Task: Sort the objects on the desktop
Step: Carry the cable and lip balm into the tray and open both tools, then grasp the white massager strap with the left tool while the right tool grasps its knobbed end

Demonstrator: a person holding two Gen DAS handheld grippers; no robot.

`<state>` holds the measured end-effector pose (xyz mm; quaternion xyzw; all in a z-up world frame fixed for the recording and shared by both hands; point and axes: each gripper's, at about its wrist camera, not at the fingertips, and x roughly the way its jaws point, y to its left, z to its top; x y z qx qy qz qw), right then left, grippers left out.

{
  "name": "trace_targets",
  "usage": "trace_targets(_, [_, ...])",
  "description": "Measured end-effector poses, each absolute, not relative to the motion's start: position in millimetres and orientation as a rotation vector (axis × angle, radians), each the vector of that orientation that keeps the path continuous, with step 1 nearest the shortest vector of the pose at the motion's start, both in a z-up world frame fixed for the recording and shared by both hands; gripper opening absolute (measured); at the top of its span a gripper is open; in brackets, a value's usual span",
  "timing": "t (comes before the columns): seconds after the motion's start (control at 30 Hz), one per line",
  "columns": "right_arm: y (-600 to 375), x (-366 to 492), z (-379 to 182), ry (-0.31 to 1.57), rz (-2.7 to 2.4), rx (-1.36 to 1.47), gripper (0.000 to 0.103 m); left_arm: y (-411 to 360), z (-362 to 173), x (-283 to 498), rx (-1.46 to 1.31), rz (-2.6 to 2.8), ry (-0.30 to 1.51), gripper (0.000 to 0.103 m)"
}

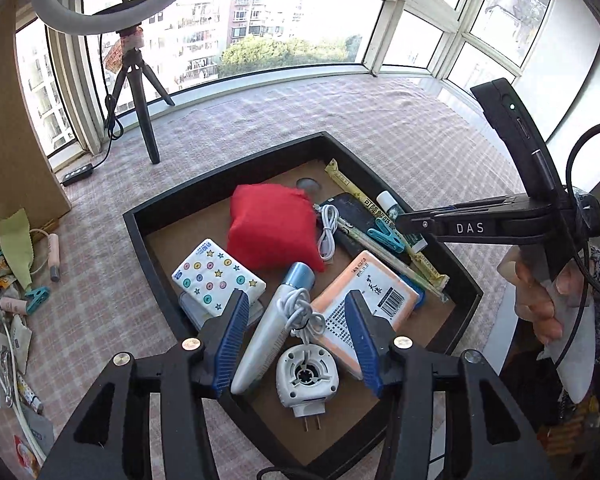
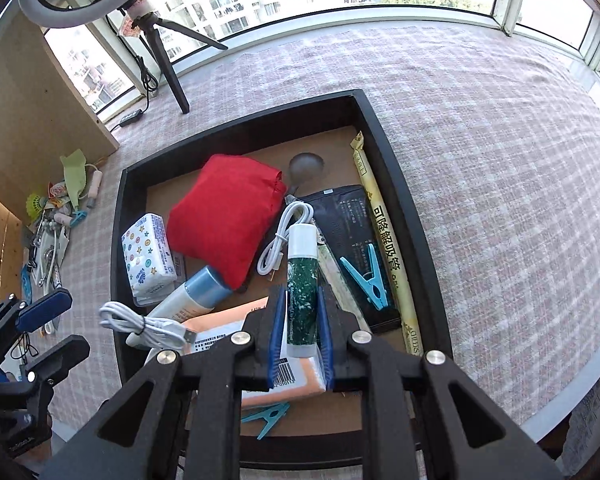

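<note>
Checked cloth under black tray [image 2: 118, 240]; right claw [image 2: 300, 332] pinches green-speckled, white-capped tube [image 2: 302, 280]; left claw [image 1: 296, 332] spread.

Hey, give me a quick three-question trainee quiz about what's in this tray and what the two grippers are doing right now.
1. True or false: the red pouch lies outside the black tray.
2. Which thing sits between the right gripper's fingers? A: the blue clothespin. B: the green tube with the white cap. C: the tissue pack.
3. Fill in: the left gripper's fingers stand ___, with nothing pinched between them.

Key: 1 false; 2 B; 3 open.
</note>
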<state>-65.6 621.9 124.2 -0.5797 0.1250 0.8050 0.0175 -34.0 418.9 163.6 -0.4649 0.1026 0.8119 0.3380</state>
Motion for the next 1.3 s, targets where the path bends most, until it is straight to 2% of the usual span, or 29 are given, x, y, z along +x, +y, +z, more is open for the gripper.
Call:
trace_targets(0.03, [625, -64, 124, 0.401, 2.498, -1.803, 0.029, 420, 164, -33, -1.206, 2.117, 0.287, 0.048])
trace_targets(0.47, [595, -71, 125, 0.386, 2.561, -1.829, 0.029, 365, 148, -41, -1.301, 2.221, 0.255, 0.046])
trace_targets(0.87, [499, -99, 120, 0.281, 2.675, -1.958, 0.029, 211, 117, -48, -1.468, 2.495, 0.117, 0.046])
trace_targets(1.07, [436, -114, 118, 0.279, 2.759, -2.006, 0.029, 124, 94, -47, -1.577, 2.629, 0.036, 0.046])
trace_targets(1.3, [338, -141, 115, 0.307, 2.852, -2.123, 0.029, 64, 72, -49, -1.647, 2.686, -0.001, 0.046])
